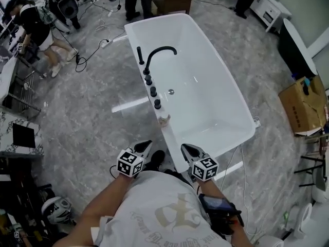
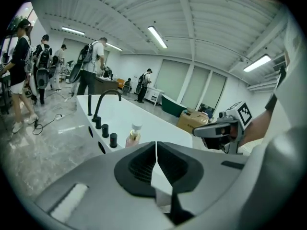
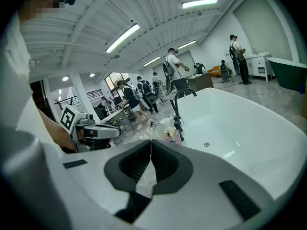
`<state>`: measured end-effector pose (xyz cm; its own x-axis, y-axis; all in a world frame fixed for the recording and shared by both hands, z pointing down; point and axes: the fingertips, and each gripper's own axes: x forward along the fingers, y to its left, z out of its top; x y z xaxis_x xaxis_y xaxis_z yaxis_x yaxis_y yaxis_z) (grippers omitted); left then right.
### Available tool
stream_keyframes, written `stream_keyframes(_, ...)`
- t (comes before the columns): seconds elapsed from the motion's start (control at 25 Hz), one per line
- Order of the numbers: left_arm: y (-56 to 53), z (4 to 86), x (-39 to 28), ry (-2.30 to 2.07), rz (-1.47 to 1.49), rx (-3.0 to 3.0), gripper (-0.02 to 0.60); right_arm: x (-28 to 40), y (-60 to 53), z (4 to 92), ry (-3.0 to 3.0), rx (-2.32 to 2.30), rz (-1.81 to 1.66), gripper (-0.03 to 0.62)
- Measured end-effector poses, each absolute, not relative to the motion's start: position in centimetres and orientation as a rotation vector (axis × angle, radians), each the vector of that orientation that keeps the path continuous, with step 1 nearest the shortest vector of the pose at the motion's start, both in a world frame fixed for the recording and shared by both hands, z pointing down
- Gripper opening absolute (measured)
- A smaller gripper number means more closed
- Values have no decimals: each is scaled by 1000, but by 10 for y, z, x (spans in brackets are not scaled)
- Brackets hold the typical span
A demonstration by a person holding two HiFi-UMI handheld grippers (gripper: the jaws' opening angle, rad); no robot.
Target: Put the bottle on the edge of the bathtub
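Bathtub rim. We see 1 small pinkish bottle (image 1: pixel 164 120) with a pale round cap. It stands upright on the faucet-side edge of the glossy white bathtub (image 1: pixel 221 71), toward its near corner, just beside the row of matte black knobs (image 1: pixel 153 91). The 2 tongs, left gripper (image 1: pixel 148 144) and right gripper (image 1: pixel 184 147), press their ribbed dark pads together on nothing.

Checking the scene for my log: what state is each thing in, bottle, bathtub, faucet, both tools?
Bathtub: empty, no water in it.
Bottle: upright, capped, standing on the tub's edge, held by neither tool.
Faucet: no water running.
Left tool: shut, empty.
Right tool: shut, empty.
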<state>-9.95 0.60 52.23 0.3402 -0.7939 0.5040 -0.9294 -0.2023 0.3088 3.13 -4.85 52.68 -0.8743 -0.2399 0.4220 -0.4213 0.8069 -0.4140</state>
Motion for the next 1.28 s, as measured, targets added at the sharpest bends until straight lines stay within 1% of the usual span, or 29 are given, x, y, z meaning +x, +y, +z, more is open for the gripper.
stream_keyframes(0.16, 9, 504, -90, -1478, 311, 2083, 14, 33, -40, 502, -2682, 478, 669, 6)
stream_keyframes(0.44, 20, 485, -65, -1403, 359, 2193, 14, 44, -34, 491, -2702, 496, 654, 6)
stream_keyframes(0.72, 26, 483, -65, -1408, 347, 2196, 14, 43, -28, 485, -2726, 492, 639, 6)
stream_keyframes(1.28, 55, 503, -87, -1477, 327, 2083, 14, 35, -10, 507, -2689, 478, 679, 6)
